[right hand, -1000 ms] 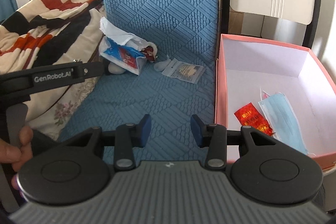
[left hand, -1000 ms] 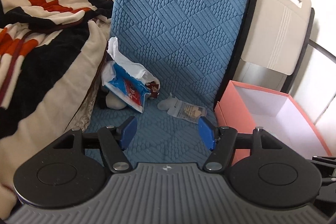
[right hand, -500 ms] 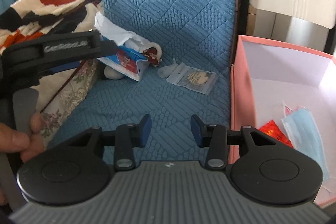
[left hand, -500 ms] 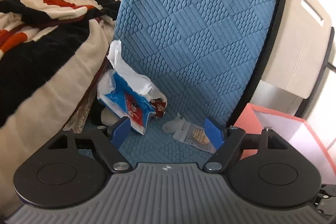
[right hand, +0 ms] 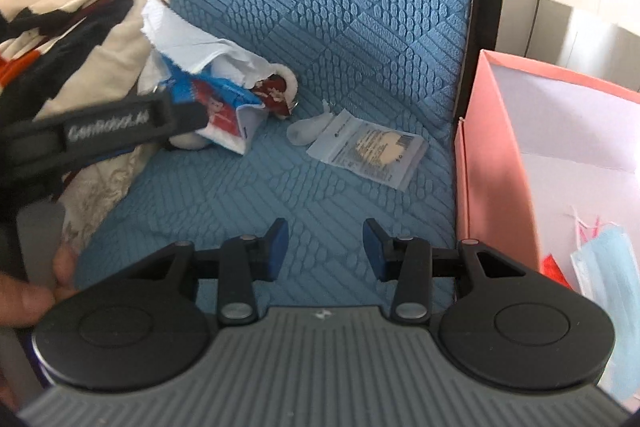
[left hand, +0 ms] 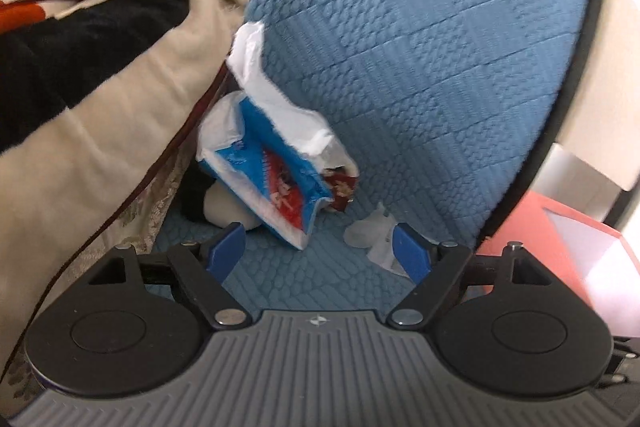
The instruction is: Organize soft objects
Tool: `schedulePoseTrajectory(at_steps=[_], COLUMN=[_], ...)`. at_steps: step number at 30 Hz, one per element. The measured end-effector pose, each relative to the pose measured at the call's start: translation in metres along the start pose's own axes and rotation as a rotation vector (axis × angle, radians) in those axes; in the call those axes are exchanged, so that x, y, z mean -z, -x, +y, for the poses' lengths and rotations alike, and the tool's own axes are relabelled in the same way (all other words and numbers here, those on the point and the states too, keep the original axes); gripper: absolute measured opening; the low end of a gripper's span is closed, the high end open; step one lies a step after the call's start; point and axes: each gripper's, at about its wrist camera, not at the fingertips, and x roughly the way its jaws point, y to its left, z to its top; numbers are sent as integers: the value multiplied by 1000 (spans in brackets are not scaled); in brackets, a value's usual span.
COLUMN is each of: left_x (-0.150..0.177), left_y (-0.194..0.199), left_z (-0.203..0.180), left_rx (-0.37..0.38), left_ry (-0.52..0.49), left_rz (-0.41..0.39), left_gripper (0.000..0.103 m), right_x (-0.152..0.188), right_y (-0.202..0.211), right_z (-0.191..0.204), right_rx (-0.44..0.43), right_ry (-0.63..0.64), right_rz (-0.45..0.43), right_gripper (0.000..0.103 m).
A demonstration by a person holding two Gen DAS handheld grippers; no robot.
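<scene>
As its jaws opened wider with nothing between them, the left gripper [left hand: 320, 253] neared the tissue pack [left hand: 276, 187] on the blue cushion [left hand: 420, 87]; light and crushable, it likely suits a mid-body pinch.

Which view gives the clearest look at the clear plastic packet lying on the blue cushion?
The right wrist view: the clear plastic packet lies whole and unobstructed on the blue cushion, its label visible. In the left wrist view only a white corner shows, the rest hidden behind a finger of the left tongs.
</scene>
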Motion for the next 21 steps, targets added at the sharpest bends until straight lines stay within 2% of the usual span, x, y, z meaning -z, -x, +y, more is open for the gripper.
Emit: schedulePoseTrajectory(at_steps=[5,10,13,18,21], left_x=[-1,-3,-6,-12,-17], left_y=[-22,-39,-47,-62,-71], left_z=[19,34,36,35,34], left_rx=[-52,-80,-79,-91,-94], left_ry=[93,156,177,184,179], left_rz=[22,34,38,36,34], left_gripper=[84,83,83,76,73], right_x=[-14,-28,-37,-52,-57], right_y=[-27,-49,-63,-81,-91], right_z=[-14,-20,-21,-31,-38], right_rx=[-36,-28,-3,-7,20], right_ry=[-98,-115,-85,-69,-53], right_rz=[56,66,63,36,24], right_gripper=[43,43,43,44,44])
